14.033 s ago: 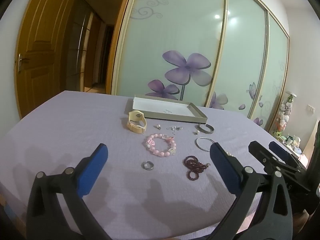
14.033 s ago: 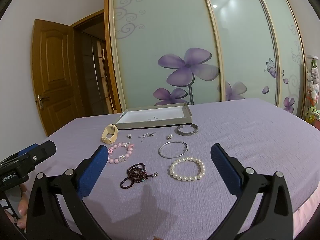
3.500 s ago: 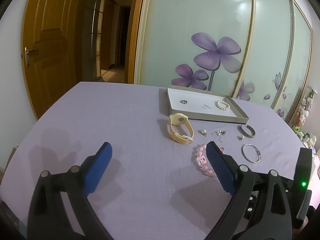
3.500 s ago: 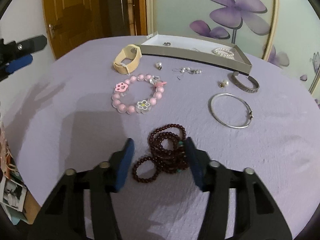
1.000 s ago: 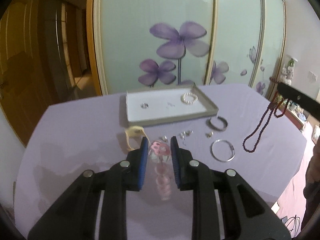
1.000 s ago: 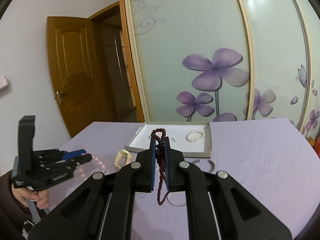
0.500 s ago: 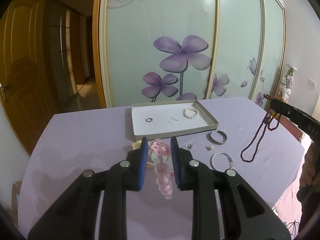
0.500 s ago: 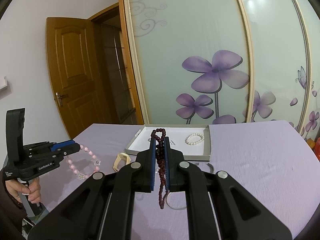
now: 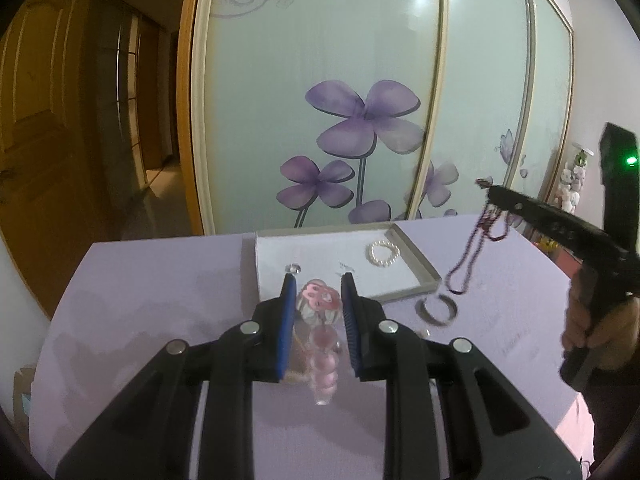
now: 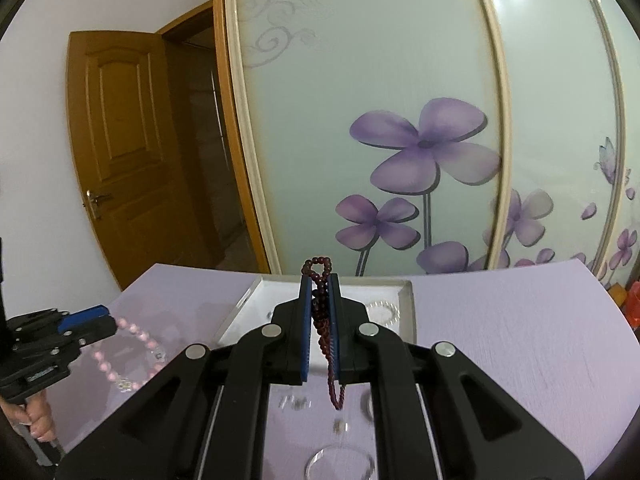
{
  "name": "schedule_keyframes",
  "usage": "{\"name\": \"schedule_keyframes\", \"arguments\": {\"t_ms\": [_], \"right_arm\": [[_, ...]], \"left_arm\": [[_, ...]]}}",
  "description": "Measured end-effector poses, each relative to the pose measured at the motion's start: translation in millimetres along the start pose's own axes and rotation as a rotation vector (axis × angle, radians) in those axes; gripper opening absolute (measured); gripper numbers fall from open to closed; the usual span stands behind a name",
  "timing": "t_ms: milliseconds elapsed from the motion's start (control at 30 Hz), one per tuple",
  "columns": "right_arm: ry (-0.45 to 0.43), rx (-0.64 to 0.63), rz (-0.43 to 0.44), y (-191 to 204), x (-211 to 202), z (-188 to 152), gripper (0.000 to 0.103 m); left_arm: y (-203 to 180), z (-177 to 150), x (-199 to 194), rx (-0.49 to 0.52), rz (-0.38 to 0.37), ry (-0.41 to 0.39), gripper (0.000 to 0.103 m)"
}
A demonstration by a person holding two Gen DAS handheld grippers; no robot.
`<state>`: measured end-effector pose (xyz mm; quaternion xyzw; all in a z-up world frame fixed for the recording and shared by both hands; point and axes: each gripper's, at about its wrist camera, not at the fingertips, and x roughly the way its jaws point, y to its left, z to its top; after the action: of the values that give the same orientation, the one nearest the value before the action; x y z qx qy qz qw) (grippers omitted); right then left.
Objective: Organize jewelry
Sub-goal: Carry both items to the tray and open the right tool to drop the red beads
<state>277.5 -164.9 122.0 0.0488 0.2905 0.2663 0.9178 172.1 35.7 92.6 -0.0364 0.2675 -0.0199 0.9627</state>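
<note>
The lilac-covered table (image 9: pixel 160 280) carries a shallow grey cardboard tray with a white floor (image 9: pixel 416 258), lying with its long axis across the view. Inside it a white pearl bracelet (image 9: pixel 383 253) rests near the right wall and a small silver ring (image 9: pixel 293 268) near the left. A grey metal cuff bangle (image 9: pixel 436 310) lies on the cloth just outside the tray's near right corner.

The right hand-held gripper (image 10: pixel 320 284) is clamped on a long dark-red beaded strand (image 10: pixel 325 340), which hangs doubled and vertical, its long axis pointing straight down, with a small loop standing above the jaws. It hangs above the table, just right of the tray's right wall in the left wrist view. The left hand-held gripper (image 9: pixel 317 284) is closed on a pink bead bracelet with flower charms (image 9: pixel 320 332), held in the air in front of the tray; its loop droops downward from the jaws.

Risks, as I judge them: the long strand is likely to swing, so its tail may catch the tray wall or drape over the rim when released. The pinch on round beads looks slight, so either piece could slip out. The dangling strand might also drag the pearl bracelet, and both grippers could crowd each other over the tray.
</note>
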Motion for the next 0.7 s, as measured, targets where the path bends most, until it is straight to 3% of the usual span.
{"name": "schedule_keyframes", "arguments": {"t_ms": [367, 700], "right_arm": [[0.135, 0.035, 0.018, -21.6, 127.9, 4.1, 0.008], [0.214, 0.046, 0.009, -33.4, 164.6, -14.1, 0.01]], "left_arm": [[17.9, 54.0, 83.0, 0.013, 0.027, 0.011, 0.023], [27.2, 66.4, 150.5, 0.005, 0.026, 0.061, 0.023]]}}
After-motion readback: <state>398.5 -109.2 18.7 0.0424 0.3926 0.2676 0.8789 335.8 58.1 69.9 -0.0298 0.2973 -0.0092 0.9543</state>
